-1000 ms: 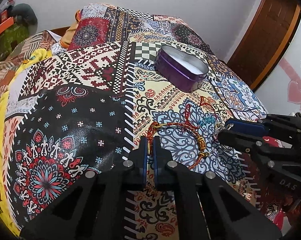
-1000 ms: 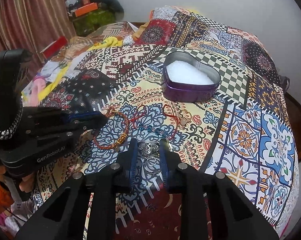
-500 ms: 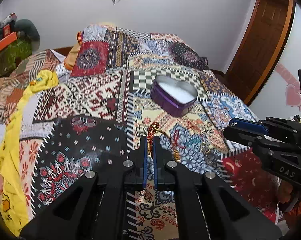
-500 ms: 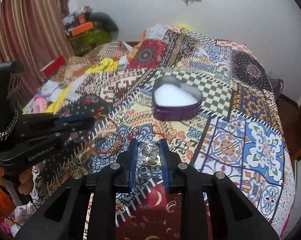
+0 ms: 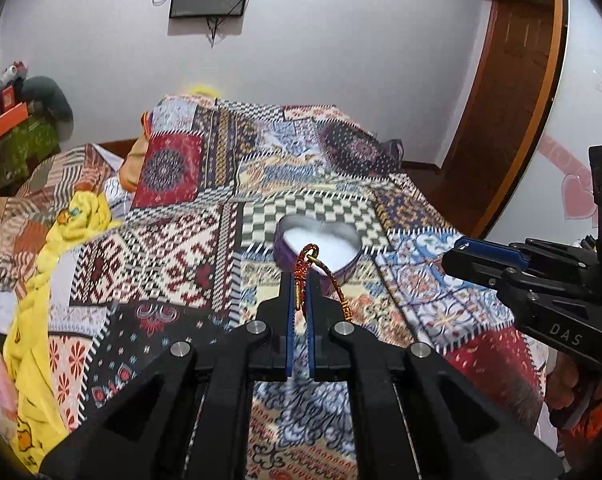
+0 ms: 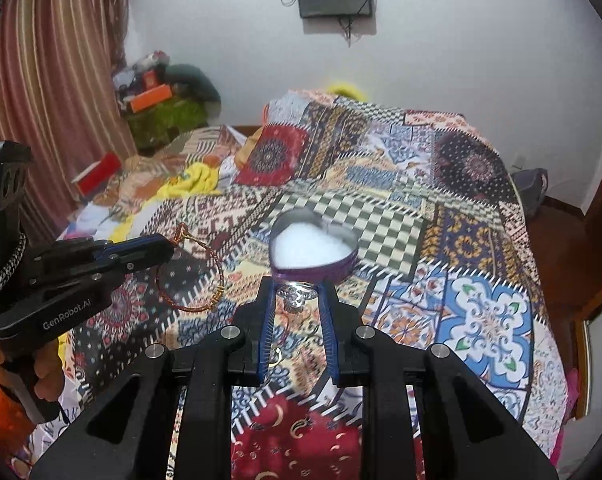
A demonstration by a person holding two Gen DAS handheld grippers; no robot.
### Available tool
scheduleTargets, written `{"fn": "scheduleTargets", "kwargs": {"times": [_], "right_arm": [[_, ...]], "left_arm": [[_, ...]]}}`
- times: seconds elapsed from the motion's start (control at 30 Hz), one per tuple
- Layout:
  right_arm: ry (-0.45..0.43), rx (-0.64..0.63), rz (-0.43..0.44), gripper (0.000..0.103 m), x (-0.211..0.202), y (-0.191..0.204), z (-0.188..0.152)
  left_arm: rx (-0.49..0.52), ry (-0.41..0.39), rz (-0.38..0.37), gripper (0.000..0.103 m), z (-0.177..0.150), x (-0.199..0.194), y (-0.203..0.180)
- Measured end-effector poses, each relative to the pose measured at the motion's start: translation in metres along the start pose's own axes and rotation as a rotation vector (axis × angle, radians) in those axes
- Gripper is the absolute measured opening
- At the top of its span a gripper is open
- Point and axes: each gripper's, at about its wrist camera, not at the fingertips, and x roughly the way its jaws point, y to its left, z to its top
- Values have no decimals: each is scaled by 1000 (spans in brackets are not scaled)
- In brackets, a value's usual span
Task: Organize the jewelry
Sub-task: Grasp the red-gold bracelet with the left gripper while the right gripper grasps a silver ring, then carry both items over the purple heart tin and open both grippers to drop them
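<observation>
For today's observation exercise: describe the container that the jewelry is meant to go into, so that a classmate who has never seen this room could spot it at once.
Find the bed covered by a patchwork bedspread. Near its middle, beside the black-and-white checkered patch, sits a purple heart-shaped tin, open, with a white lining. It is the only rigid box on the cloth; the red-and-gold bracelet and silver rings are held in the grippers.

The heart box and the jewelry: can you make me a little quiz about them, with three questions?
1. True or false: the left gripper holds the red and gold bracelet up off the bedspread.
2. What does the right gripper hold: A) a necklace, B) silver rings, C) nothing?
3. Fill in: the purple heart box has a ____ lining.

Key: 1 true. 2 B. 3 white.
</observation>
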Motion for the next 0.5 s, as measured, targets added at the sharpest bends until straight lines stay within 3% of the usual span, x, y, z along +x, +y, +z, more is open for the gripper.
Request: {"fn": "scheduleTargets", "kwargs": {"times": [0.5], "right_arm": [[-45,-1,-24,20,13,-18,23]], "left_arm": [[39,-41,30,4,39,32,-8]]}}
